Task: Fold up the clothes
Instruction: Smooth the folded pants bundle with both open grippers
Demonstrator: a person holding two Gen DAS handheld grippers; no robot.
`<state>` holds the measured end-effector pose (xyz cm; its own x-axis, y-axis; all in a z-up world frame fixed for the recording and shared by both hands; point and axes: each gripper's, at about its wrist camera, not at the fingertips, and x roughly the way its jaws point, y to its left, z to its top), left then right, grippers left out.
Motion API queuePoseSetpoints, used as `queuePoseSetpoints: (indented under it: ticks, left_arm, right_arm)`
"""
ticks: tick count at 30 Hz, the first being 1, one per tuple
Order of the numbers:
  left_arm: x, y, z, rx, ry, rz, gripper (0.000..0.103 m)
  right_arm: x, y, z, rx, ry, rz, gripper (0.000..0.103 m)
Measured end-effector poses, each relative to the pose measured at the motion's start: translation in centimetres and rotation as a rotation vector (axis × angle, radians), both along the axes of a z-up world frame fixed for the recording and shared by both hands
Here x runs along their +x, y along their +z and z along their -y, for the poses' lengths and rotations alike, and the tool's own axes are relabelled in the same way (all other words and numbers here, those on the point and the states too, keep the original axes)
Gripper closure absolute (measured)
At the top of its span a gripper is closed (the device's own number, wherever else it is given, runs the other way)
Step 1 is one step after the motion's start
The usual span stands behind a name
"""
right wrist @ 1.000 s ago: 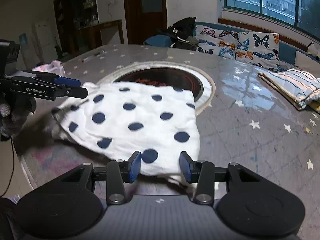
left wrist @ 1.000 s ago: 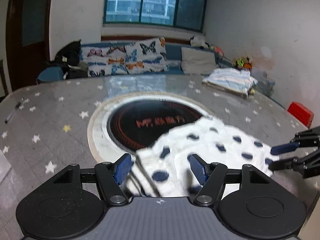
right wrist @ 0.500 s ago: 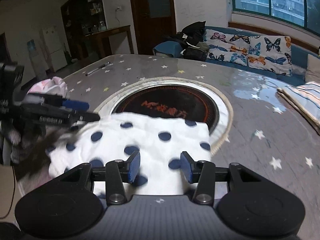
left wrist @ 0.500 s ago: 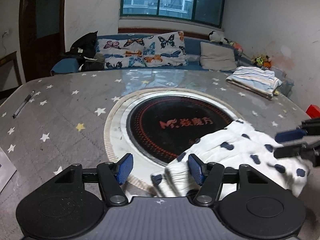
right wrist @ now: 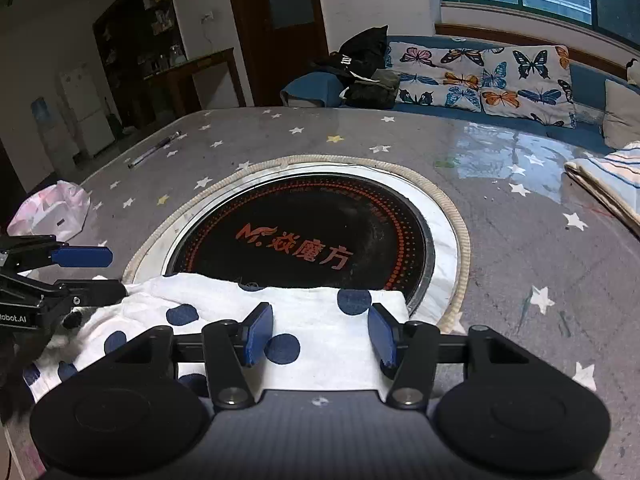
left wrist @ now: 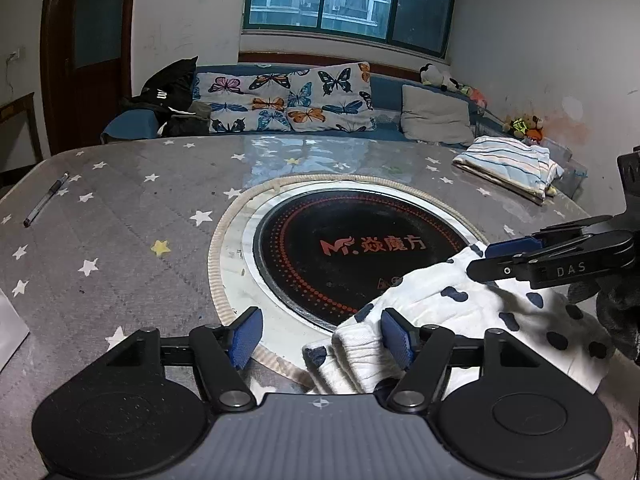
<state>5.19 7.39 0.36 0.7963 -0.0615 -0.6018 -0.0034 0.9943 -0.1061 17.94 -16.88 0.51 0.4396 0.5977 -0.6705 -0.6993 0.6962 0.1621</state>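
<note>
A white garment with dark blue dots (left wrist: 460, 312) lies flat on the near edge of the grey star-patterned table (left wrist: 132, 240), partly over the round black cooktop (left wrist: 352, 248). It also shows in the right wrist view (right wrist: 320, 332). My left gripper (left wrist: 322, 338) is open, with the garment's bunched edge by its right finger. My right gripper (right wrist: 318, 334) is open above the garment's folded edge. Each gripper shows in the other's view, the right one (left wrist: 516, 258) and the left one (right wrist: 88, 274), with jaws apart over the cloth.
A folded striped garment (left wrist: 508, 166) lies at the table's far right. A pen (left wrist: 46, 200) lies at the far left. A pink plastic bag (right wrist: 52, 210) sits by the table's left edge. A sofa with butterfly cushions (left wrist: 288, 100) stands behind.
Both grippers have pulled back toward the near edge and the garment has come down flat onto the table. The cooktop is now mostly uncovered.
</note>
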Motion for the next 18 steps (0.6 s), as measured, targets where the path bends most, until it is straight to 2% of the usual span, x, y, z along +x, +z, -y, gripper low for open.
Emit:
queuePoseSetpoints:
  ticks: [2,4,6,8,10,13,14,18]
  left_arm:
    - [-0.1,0.1,0.0,-0.002,0.004,0.006,0.029]
    - [-0.3,0.2,0.1,-0.003,0.007,0.021,0.022]
    - [-0.6,0.4,0.2,-0.001,0.012,0.036,0.015]
    - [-0.9,0.6,0.3,-0.001,0.013,0.051,0.013]
    - [-1.2,0.8,0.3,-0.003,0.018,0.064,0.006]
    - [-1.7,1.2,0.2,-0.005,0.024,0.083,0.001]
    - [-1.8,1.3,0.2,-0.005,0.026,0.089,0.000]
    - [-2.3,1.6,0.2,-0.016,0.025,0.101,0.000]
  right_arm:
    - [-0.1,0.1,0.1,0.004,-0.006,0.007,0.036]
    - [-0.3,0.2,0.3,0.013,-0.009,0.015,0.035]
    - [-0.6,0.5,0.5,0.023,-0.013,0.024,0.028]
    - [-0.9,0.7,0.5,0.030,-0.015,0.033,0.024]
    - [-1.2,0.9,0.6,0.036,-0.016,0.042,0.021]
    - [-1.9,1.2,0.6,0.043,-0.017,0.061,0.018]
    - [-2.1,1.3,0.7,0.047,-0.018,0.066,0.014]
    - [-3.4,1.8,0.9,0.068,-0.015,0.087,0.008]
